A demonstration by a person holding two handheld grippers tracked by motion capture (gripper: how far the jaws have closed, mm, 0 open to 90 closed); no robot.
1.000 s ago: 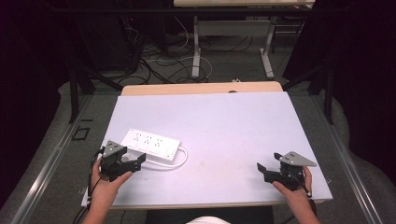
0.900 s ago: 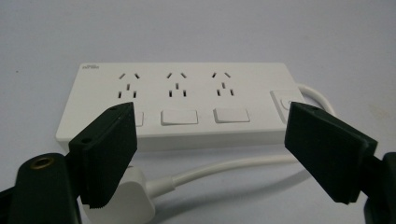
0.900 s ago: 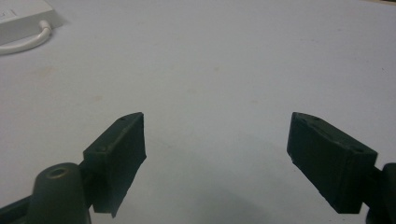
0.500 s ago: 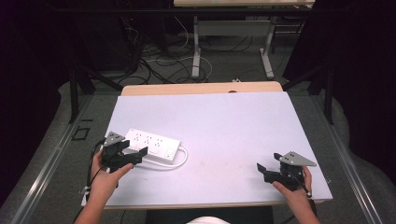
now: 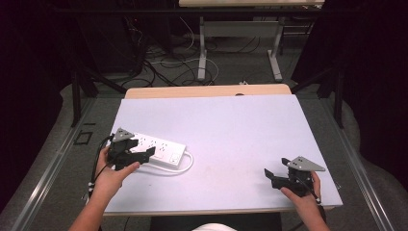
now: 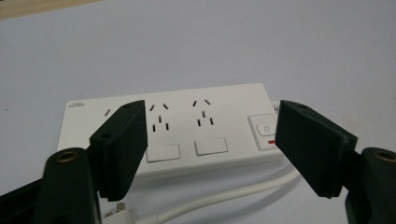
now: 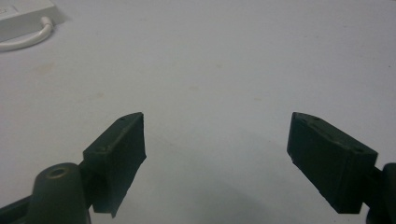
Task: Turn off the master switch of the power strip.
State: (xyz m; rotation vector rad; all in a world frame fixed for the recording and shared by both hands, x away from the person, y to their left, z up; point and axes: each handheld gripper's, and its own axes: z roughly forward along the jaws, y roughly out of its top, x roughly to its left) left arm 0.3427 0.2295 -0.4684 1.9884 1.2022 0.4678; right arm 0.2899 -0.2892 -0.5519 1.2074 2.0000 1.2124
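A white power strip (image 5: pixel 161 149) (image 6: pixel 187 133) lies on the left part of the pale table (image 5: pixel 240 130), with sockets, flat rocker covers and a switch with a red mark at its right end. Its white cable (image 5: pixel 185 166) (image 6: pixel 233 196) curls along the near side, and a plug tip (image 6: pixel 116 212) peeks out low in the left gripper view. My left gripper (image 5: pixel 137 153) (image 6: pixel 212 149) hovers open over the strip's left half, nothing between its jaws. My right gripper (image 5: pixel 269 177) (image 7: pixel 215 158) stands open above bare table near the front right edge.
The strip's end and cable loop (image 7: pixel 25 32) sit far off in the right gripper view. A wooden board (image 5: pixel 207 90) borders the table's far edge. Beyond it are table legs (image 5: pixel 202 53) and floor cables (image 5: pixel 159 62).
My left gripper has moved away from the person and up onto the power strip's left end. The right gripper has stayed where it was.
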